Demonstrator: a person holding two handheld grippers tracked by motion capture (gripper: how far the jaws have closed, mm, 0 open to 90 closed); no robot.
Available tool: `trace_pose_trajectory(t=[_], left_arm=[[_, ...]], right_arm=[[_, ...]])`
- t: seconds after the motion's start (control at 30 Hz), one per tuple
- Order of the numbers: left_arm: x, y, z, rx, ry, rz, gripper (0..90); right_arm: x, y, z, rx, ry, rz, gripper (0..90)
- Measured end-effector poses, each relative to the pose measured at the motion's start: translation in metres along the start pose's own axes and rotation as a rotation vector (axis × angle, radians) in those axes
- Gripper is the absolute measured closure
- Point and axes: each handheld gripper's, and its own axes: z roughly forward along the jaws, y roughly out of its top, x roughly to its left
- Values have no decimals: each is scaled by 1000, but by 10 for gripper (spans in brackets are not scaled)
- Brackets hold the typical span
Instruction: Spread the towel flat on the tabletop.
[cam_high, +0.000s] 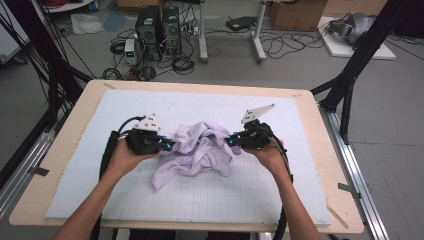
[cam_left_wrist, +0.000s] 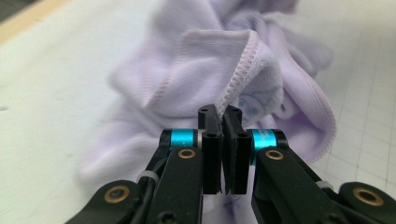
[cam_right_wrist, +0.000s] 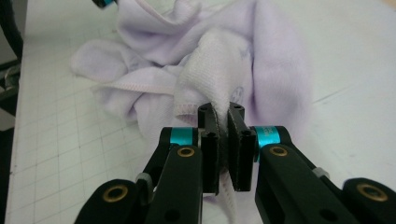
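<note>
Two grips are made — one at each side of the crumpled lilac garment (cam_high: 196, 150), which lies bunched on the white gridded mat (cam_high: 210, 197) near the middle of the table (cam_high: 75, 130). Left gripper (cam_left_wrist: 223, 116): jaws closed tight on a stitched hem. Right gripper (cam_right_wrist: 223, 114): jaws clamped on a fold of fabric. Judged from this, picking up is done; the cloth is not yet lifted, spread or flattened — all of that remains.
</note>
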Motion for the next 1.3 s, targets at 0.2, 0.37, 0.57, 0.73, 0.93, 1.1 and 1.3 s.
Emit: trace_pose_trajectory(t=[0.2,0.37,0.57,0.73,0.93,1.1,1.3], left_arm=[[37,8,-35,-29,113,-32,869],[70,12,-45,-62,198,-96,872],[95,14,-40,-67,213,-136,873],[103,5,-23,33,174,-136,568],[94,1,-30,-11,121,-96,343],[70,-2,-28,1,4,-40,335],[42,-21,-4,140,-140,8,338]], right_arm=[[-21,10,-26,-60,-76,44,853],[-44,16,-40,-94,-220,133,857],[-64,10,-43,-102,-346,243,859],[-67,8,-31,-68,-313,237,544],[-57,7,-25,-82,-194,170,372],[-42,8,-15,-44,-68,82,365],[-21,4,14,73,127,-21,404]])
